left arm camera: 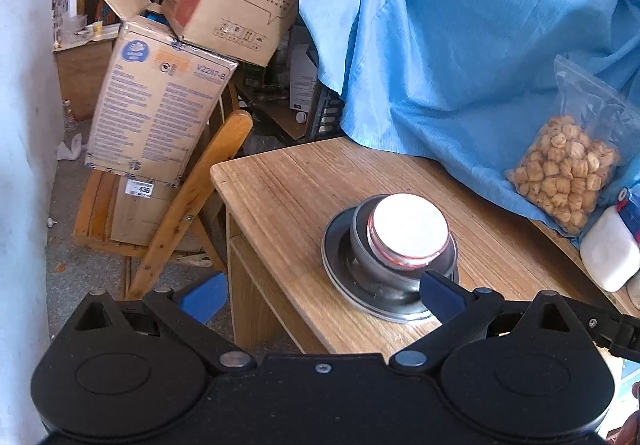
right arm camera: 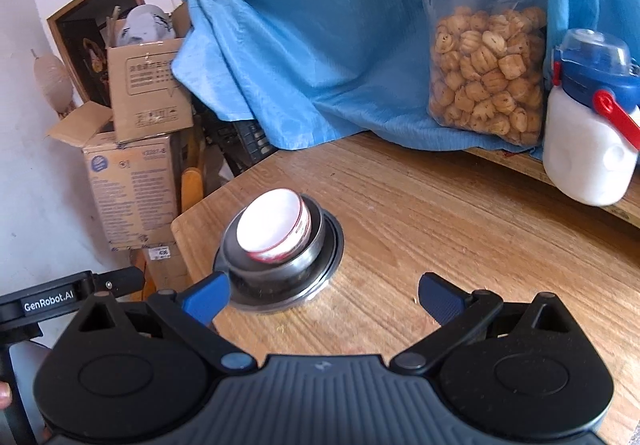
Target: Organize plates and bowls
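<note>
- Two grippers come first, closest to us. The left gripper [left arm camera: 320, 295] has its blue fingers wide apart and holds nothing. The right gripper [right arm camera: 324, 297] is wide apart and holds nothing too.
- Next comes the stack, near the left corner of the tabletop [right arm camera: 440, 221]. A dark metal plate [right arm camera: 334, 251] lies flat at the bottom. A metal bowl [right arm camera: 308, 257] sits in it. A white bowl with a red band [right arm camera: 272, 225] sits inside that, tipped a little.
- Far back, by the far edge, a bag of snacks [right arm camera: 486, 81] leans on a blue cloth [right arm camera: 300, 25]. A white bottle with a blue lid [right arm camera: 588, 125] stands beside it.
- I think the stacking looks done. A next move might be to set the white bowl straight, gently, so nothing slides.
</note>
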A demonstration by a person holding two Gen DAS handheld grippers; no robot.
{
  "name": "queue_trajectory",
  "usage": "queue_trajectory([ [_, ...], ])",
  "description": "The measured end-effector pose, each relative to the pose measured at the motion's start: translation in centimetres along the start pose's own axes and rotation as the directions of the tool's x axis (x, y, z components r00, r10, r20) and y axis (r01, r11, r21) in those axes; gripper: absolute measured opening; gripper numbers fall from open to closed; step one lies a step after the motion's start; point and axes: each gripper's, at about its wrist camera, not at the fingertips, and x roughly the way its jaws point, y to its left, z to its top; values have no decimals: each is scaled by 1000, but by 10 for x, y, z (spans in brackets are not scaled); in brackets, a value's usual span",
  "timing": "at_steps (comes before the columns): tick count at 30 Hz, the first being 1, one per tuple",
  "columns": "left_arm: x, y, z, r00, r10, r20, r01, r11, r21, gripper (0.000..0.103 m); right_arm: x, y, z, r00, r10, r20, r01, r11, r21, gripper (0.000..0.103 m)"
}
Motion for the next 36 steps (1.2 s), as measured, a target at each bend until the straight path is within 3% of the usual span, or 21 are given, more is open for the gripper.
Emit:
queue_trajectory([
  [12, -45, -10, -38, 999, 26, 21, -26, 999, 37, 102, -38, 2, -29, 999, 38, 12, -38, 999, -23, 103],
  [20, -50, -7, -39, 999, 10, 38, -12, 998, 57, 102, -44, 7, -27, 999, -27, 17, 28, 999, -47, 103],
  [28, -46, -5, -38, 996, -26, 85, 12, 987, 160, 102, -30, 19, -29, 996, -89, -10, 88, 993, -73, 103],
  [36, -30, 12, -29, 988, -124, 88, 107, 978, 180, 102, -25, 37, -36, 977, -214, 19, 215, 972, -98, 103],
])
